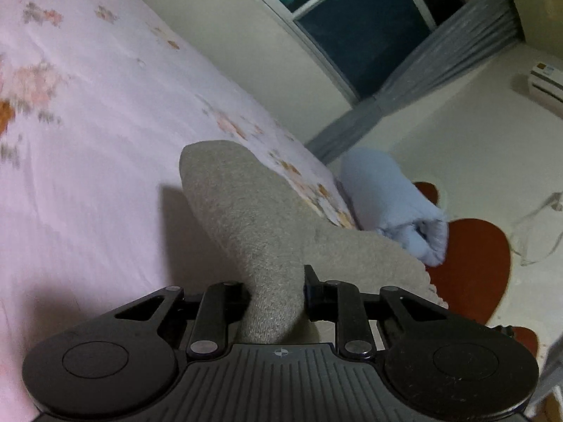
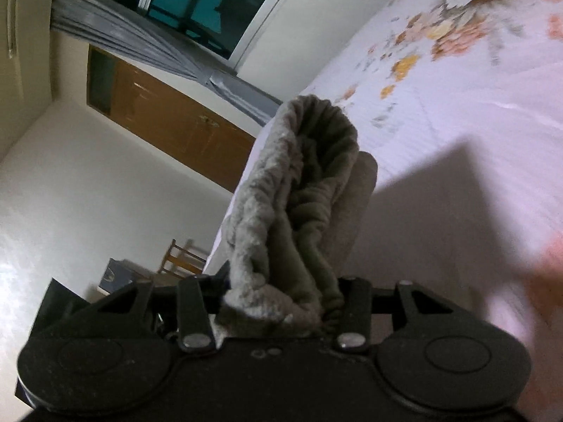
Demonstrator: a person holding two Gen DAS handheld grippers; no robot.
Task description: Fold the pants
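Note:
The grey fleece pants are lifted above the pink floral bed sheet. My left gripper is shut on a smooth fold of the pants, which stretch forward from the jaws. In the right wrist view my right gripper is shut on the bunched, gathered waistband of the pants, which stands up ahead of the jaws over the bed sheet. The fingertips of both grippers are hidden by cloth.
A rolled light-blue blanket lies at the bed's far edge beside a reddish-brown headboard. A window with grey curtains, an air conditioner, a wooden door and a wooden chair stand around the bed.

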